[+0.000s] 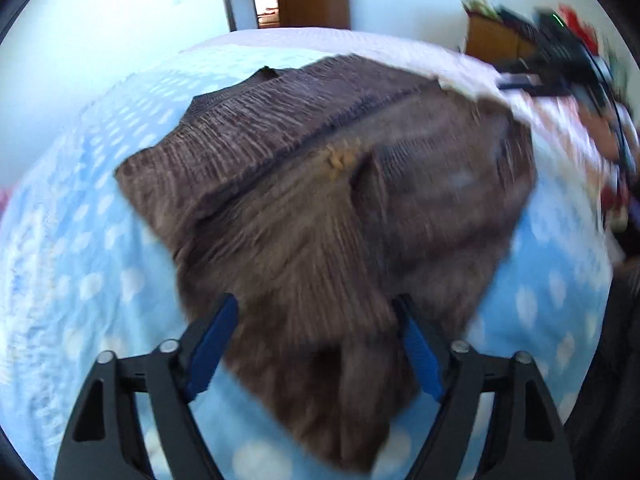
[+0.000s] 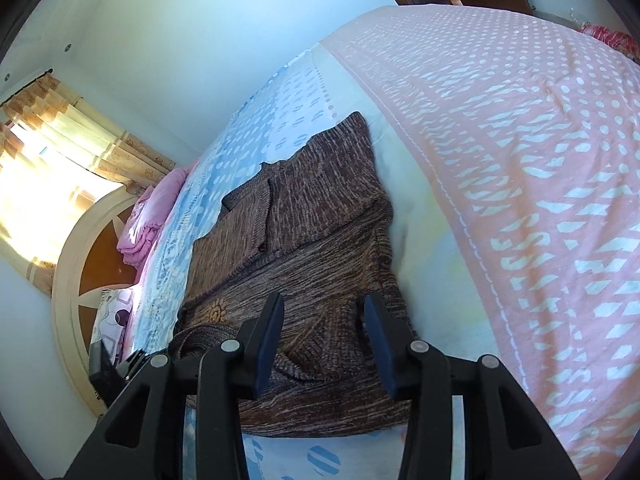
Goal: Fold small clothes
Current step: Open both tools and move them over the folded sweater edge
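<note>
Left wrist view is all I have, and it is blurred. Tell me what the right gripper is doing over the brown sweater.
Observer: The right gripper hangs over the brown sweater with its jaws apart and nothing pinched between them.
Operator: Report what lies on the sweater's far side from me.
Observer: A pink patterned sheet covers the bed beside it; the sweater lies just short of the pink part, on a pale strip.
Operator: Give me the head of the bed.
Observer: A pink folded blanket lies there against a rounded cream headboard, with a sunlit curtain beyond.
</note>
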A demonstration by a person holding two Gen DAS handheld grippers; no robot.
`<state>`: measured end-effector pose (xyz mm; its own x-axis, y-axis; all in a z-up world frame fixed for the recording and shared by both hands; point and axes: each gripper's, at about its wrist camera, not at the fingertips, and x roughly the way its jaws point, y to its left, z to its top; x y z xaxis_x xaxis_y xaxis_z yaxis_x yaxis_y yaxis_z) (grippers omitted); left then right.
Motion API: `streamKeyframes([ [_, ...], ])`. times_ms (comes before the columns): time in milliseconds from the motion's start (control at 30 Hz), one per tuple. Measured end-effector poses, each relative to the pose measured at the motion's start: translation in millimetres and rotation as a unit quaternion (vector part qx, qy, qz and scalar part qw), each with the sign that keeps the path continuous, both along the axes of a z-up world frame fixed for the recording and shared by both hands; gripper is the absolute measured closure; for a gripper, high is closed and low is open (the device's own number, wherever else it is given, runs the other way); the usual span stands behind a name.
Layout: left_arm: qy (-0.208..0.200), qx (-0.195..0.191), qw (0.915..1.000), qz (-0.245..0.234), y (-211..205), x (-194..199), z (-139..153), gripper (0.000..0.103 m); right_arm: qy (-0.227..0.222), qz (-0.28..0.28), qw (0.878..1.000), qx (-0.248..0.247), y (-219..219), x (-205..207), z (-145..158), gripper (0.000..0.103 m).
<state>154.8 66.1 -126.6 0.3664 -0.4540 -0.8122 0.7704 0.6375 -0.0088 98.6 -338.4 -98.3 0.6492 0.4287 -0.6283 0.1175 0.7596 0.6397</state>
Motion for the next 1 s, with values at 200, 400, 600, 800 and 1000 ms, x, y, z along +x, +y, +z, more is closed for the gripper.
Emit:
streamKeyframes([
  [200,0.128,-0.135,0.9711,0.15,37.6,51.0,-13.8,0.077,-0.013,-0.01,1.0,-0.003,-4.5,-11.2,8.1,0.06],
  [400,0.143,-0.198,0.957,0.156,68.2,33.8,-2.8,0.046,-0.016,-0.001,1.0,0.004,0.5,-9.3,3.1,0.06],
  [600,0.102,-0.167,0.9711,0.137,52.3,20.4,1.4,0.023,-0.012,0.013,1.0,-0.004,13.1,-2.3,-4.3,0.06],
  [800,0.107,-0.183,0.9623,0.171,44.2,33.0,-10.0,0.026,-0.033,0.002,0.998,-0.062,9.5,-13.8,8.8,0.06],
  [1000,0.121,-0.206,0.9507,0.198,47.4,37.8,-13.1,0.045,-0.047,0.02,0.985,-0.162,8.6,-13.3,21.1,0.06],
])
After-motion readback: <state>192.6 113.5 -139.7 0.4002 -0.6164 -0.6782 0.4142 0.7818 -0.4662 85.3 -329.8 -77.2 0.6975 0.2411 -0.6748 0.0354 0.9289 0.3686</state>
